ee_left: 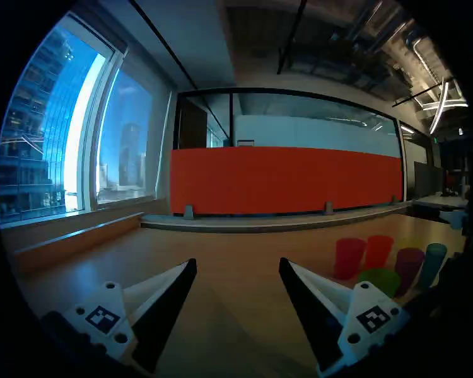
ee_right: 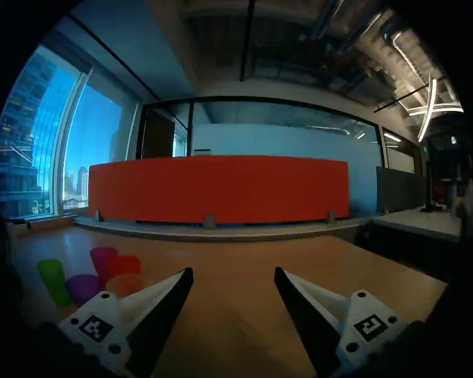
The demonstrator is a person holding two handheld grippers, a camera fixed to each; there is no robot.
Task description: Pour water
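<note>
My left claw (ee_left: 237,261) and right claw (ee_right: 233,271) both gape, empty. The cups (ee_left: 379,277) stand upright on the table (ee_left: 249,242), one claw either side of the cups; neither looks nearer.

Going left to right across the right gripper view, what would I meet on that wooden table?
Green cup → purple cup → pink cup → red cup → right gripper, open above the bare table.
</note>
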